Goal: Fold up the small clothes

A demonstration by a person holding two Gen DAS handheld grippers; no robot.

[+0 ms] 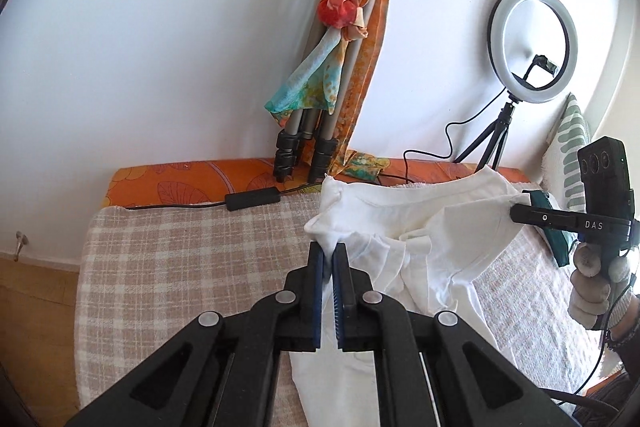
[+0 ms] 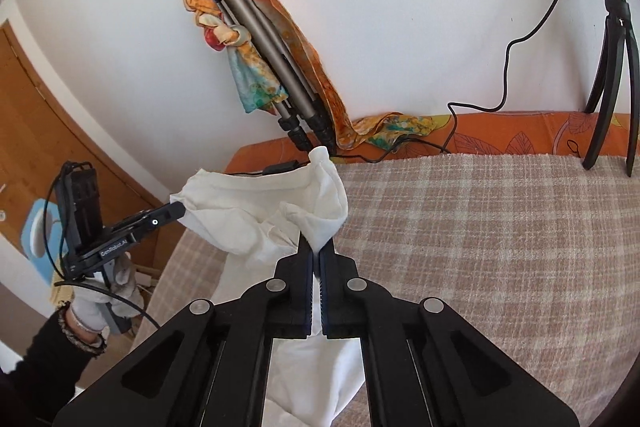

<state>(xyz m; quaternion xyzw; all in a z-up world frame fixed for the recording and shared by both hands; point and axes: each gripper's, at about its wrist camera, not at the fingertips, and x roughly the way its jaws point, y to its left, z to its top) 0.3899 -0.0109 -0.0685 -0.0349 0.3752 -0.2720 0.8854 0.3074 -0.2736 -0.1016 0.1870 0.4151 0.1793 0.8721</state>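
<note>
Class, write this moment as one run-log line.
left claw: shut on white garment | right claw: shut on white garment | garment: lifted above checked blanket

The left hand-held gripper points forward and slightly downward, its two black fingers pressed together with white cloth pinched between the blue pads. The right hand-held gripper sits at a matching angle, its fingers likewise closed on a bunched corner of the same cloth. Each is held by a hand in a pale glove: the left hand with a dark sleeve and a bracelet at the wrist, the right hand wrapped around its handle.
</note>
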